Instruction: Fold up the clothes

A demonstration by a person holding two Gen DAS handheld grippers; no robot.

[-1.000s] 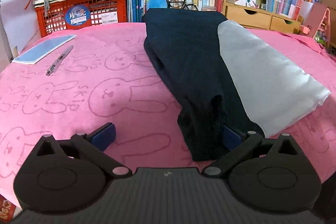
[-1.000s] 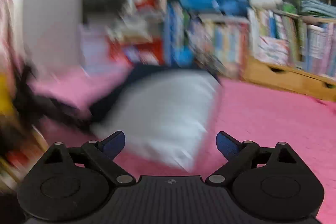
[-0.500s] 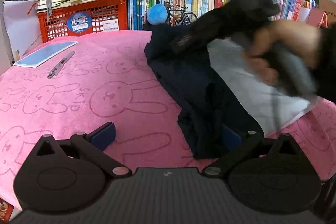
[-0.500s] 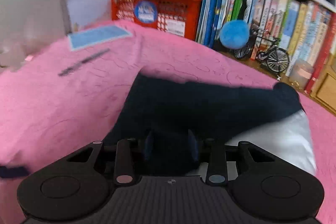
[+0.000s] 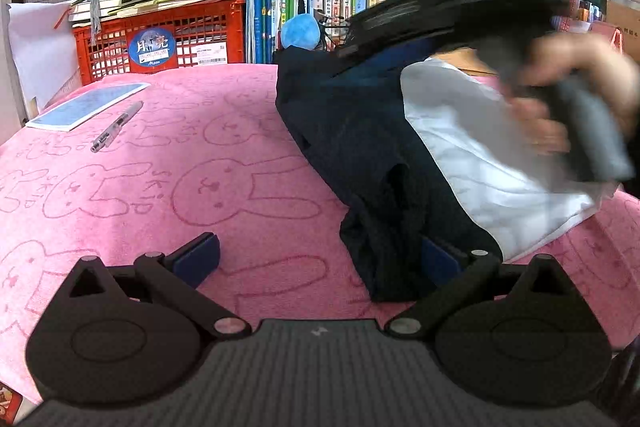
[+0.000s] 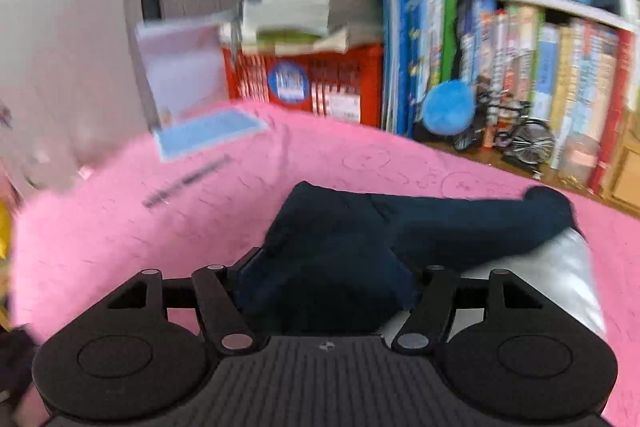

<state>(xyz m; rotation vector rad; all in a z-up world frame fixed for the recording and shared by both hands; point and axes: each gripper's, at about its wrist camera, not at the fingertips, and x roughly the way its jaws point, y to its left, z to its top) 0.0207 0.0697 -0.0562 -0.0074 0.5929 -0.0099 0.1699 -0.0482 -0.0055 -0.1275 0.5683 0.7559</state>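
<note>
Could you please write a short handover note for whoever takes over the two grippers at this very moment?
Left gripper: open and low over the pink towel; its right finger sits against the near end of the garment, nothing clamped.
Right gripper: jaws opening, with a dark fold of the garment between them; the person's hand carries it over the cloth.
Garment: navy with a white panel, lying lengthwise on the towel, already folded into a narrow strip.
Off to the side: pen and blue booklet.
Left: let the fold drop, then fold the strip end to end and smooth it.
</note>
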